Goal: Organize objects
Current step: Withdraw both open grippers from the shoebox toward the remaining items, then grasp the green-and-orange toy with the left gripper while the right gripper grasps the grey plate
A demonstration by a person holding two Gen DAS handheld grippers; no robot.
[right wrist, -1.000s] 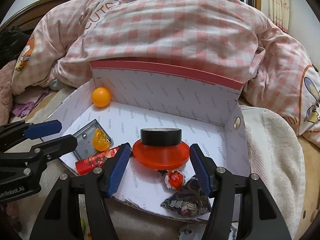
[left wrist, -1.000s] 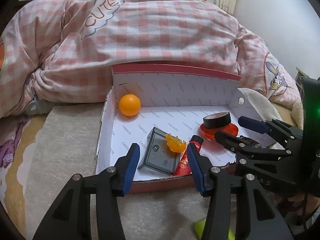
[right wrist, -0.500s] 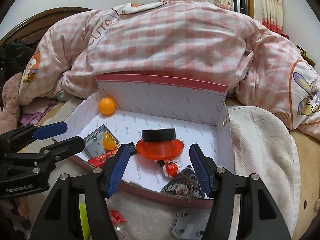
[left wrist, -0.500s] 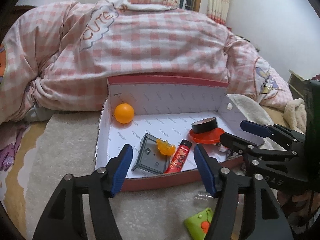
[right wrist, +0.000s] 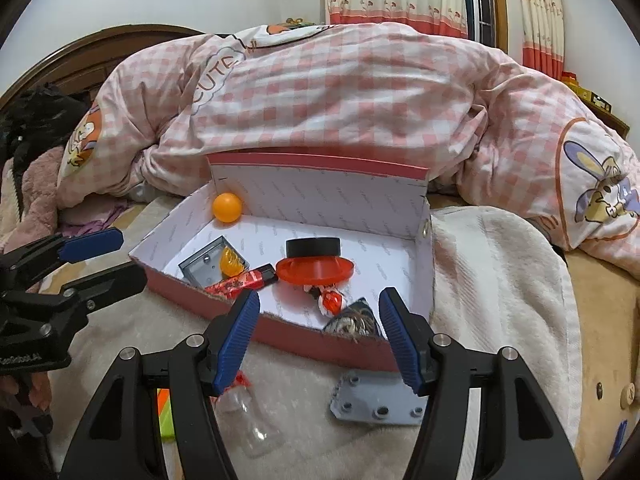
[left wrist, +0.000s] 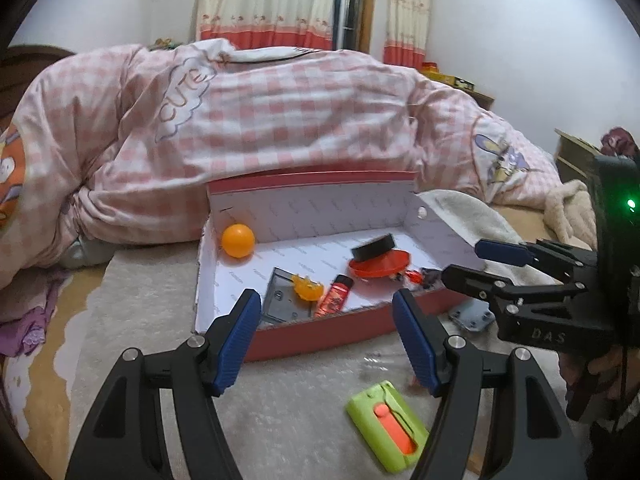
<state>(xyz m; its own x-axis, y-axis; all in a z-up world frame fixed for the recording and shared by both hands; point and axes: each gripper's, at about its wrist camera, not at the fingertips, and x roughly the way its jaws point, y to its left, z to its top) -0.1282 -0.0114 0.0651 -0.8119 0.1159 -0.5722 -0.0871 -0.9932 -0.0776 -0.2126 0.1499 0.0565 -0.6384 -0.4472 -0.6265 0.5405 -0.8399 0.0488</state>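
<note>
A red box with a white lining (left wrist: 320,334) (right wrist: 280,330) stands open on the bed. It holds an orange ball (left wrist: 238,240) (right wrist: 227,208), a grey square tray (left wrist: 285,300) (right wrist: 208,266), a red tube (left wrist: 336,296) (right wrist: 240,280), and a black disc on a red dish (left wrist: 376,258) (right wrist: 316,266). My left gripper (left wrist: 326,340) is open and empty, in front of the box. My right gripper (right wrist: 318,340) is open and empty, above the box's near wall.
On the blanket in front of the box lie a green and orange case (left wrist: 386,424), a grey plate (right wrist: 376,400) (left wrist: 470,316) and a clear small bottle (right wrist: 248,416). A pink checked duvet (left wrist: 260,120) is heaped behind the box. A white towel (right wrist: 492,280) lies to the right.
Both grippers have drawn back and up from the box, still open. The green case, the grey plate and the clear bottle have come into view.
</note>
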